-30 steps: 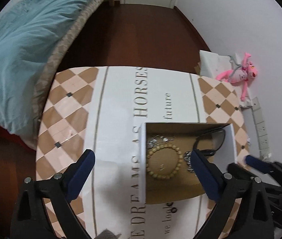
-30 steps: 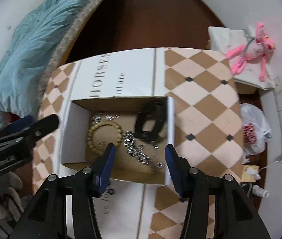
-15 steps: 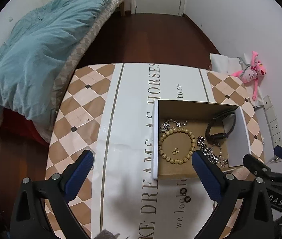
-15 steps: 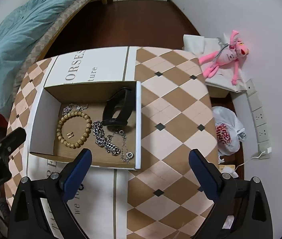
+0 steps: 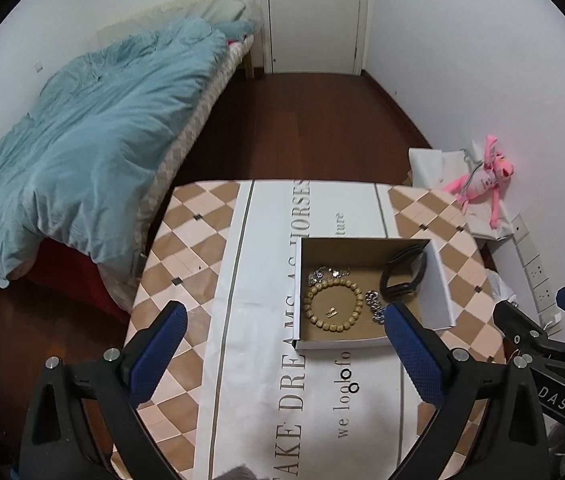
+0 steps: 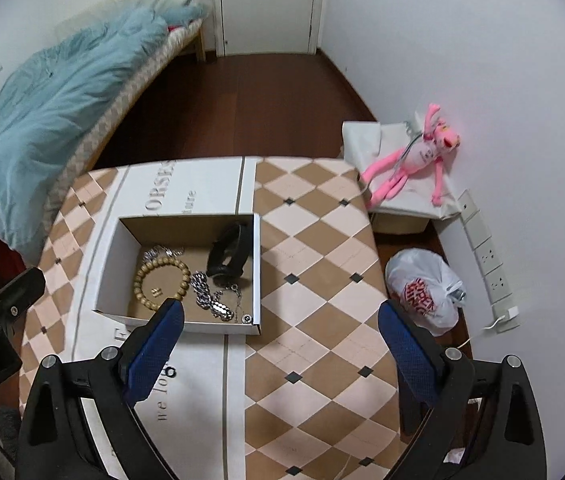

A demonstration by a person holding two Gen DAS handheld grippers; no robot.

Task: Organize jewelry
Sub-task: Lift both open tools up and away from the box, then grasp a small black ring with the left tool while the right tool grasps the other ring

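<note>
the open box (image 6: 258,276) sits mid-table on the printed cloth (image 5: 266,400), holding a wooden bead bracelet (image 6: 161,280), a silver chain (image 6: 212,300) at its 4 o'clock and a black band (image 6: 228,254) at its 2 o'clock. both the left gripper (image 5: 280,354) and right gripper (image 6: 280,350) hover at the box's 6 o'clock, fingers spread wide, grasping nothing. judging by this, pieces lie close: descend straight, pinch one only.

Bed (image 5: 82,152), dark wood floor (image 5: 290,120)
</note>
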